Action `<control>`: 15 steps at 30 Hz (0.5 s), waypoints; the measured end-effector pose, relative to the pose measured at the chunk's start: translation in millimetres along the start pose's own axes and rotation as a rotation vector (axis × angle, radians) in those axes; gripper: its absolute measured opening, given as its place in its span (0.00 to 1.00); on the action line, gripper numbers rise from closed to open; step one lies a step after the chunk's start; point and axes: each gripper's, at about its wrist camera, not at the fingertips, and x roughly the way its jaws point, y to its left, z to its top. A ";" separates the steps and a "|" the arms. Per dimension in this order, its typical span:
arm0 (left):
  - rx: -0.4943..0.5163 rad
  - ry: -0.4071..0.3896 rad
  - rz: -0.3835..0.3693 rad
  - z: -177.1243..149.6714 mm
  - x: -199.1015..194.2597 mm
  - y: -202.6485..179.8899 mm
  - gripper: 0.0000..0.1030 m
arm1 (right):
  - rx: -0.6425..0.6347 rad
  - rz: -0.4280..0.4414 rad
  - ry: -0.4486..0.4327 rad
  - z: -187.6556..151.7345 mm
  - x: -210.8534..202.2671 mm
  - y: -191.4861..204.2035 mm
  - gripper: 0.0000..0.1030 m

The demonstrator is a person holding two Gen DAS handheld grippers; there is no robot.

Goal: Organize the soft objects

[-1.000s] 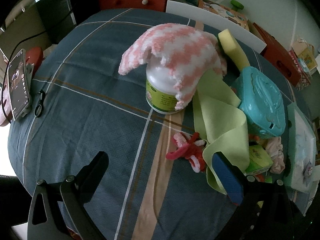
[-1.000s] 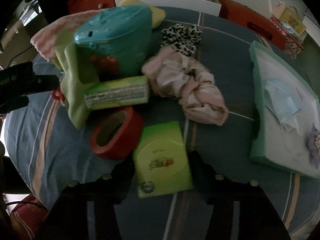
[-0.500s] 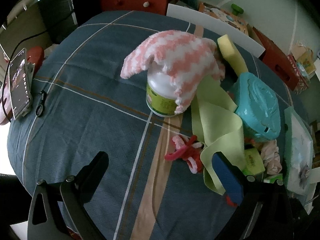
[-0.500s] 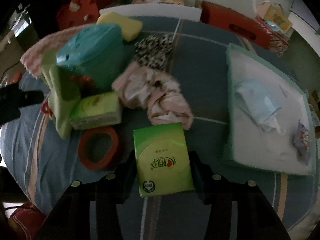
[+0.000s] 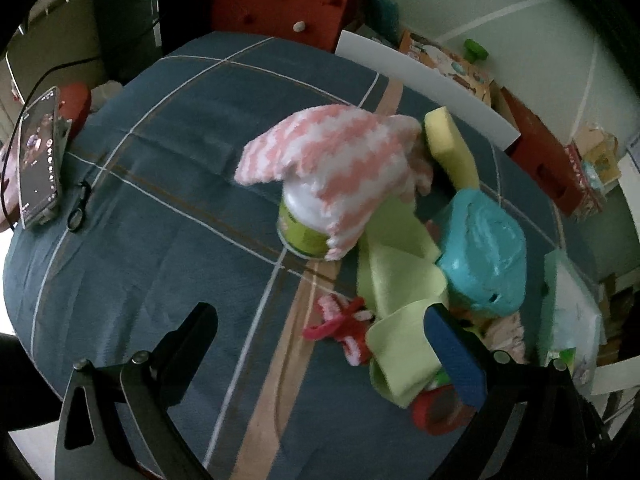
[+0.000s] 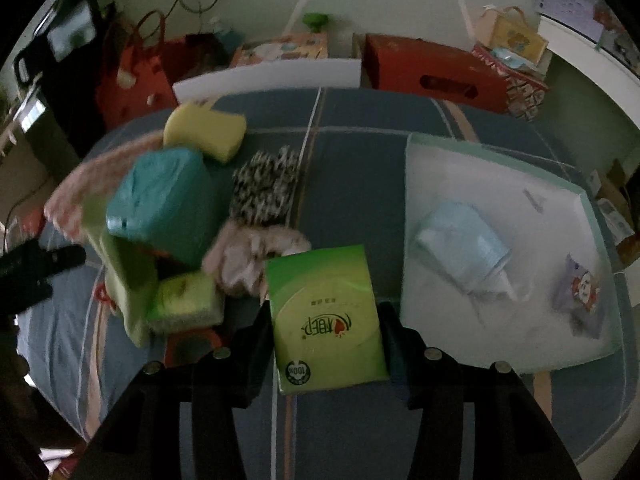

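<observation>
green tissue pack (image 6: 326, 320) clamped between right gripper (image 6: 326, 334) fingers.

- Bed (image 5: 168, 184) with blue plaid cover.
- On it: phone (image 5: 40, 160), white bottle (image 5: 304, 224), lime cloth (image 5: 400, 304), teal case (image 5: 484, 248), yellow sponge (image 5: 448, 144), pale tray (image 6: 500, 208), leopard scrunchie (image 6: 264, 192).

Green tissue pack (image 6: 326, 316) — flat, label upward — clamped in the right gripper (image 6: 324, 340), beside the pale tray (image 6: 408, 216).

Dim, flat indoor light, motion blur, strong fisheye bending, black corners.
</observation>
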 end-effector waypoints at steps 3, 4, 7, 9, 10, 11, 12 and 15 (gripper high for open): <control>0.001 -0.010 -0.025 4.0 -0.2 -9.8 1.00 | 0.027 -0.005 -0.014 7.6 -4.5 -4.3 0.51; 0.003 -0.016 -0.033 5.6 0.2 -13.2 1.00 | 0.036 -0.007 -0.017 6.6 -11.5 -1.0 0.51; -0.011 -0.030 -0.060 12.9 2.4 -20.7 0.99 | 0.050 -0.001 -0.019 12.6 -8.2 -3.1 0.51; -0.024 -0.040 -0.065 16.4 5.0 -23.4 0.98 | 0.054 0.003 -0.014 12.3 -4.3 -2.4 0.51; -0.029 -0.043 -0.065 17.2 6.2 -23.5 0.94 | 0.055 0.007 -0.009 12.4 -2.4 -2.0 0.51; -0.031 -0.038 -0.067 17.4 7.8 -23.3 0.91 | 0.056 0.008 -0.007 10.7 -1.2 -1.6 0.51; -0.029 -0.033 -0.071 17.1 8.7 -21.7 0.89 | 0.058 0.010 -0.006 10.4 -0.4 -2.0 0.51; -0.005 -0.025 -0.086 11.7 9.4 -23.0 0.89 | 0.065 0.010 -0.005 8.7 -0.6 -4.7 0.51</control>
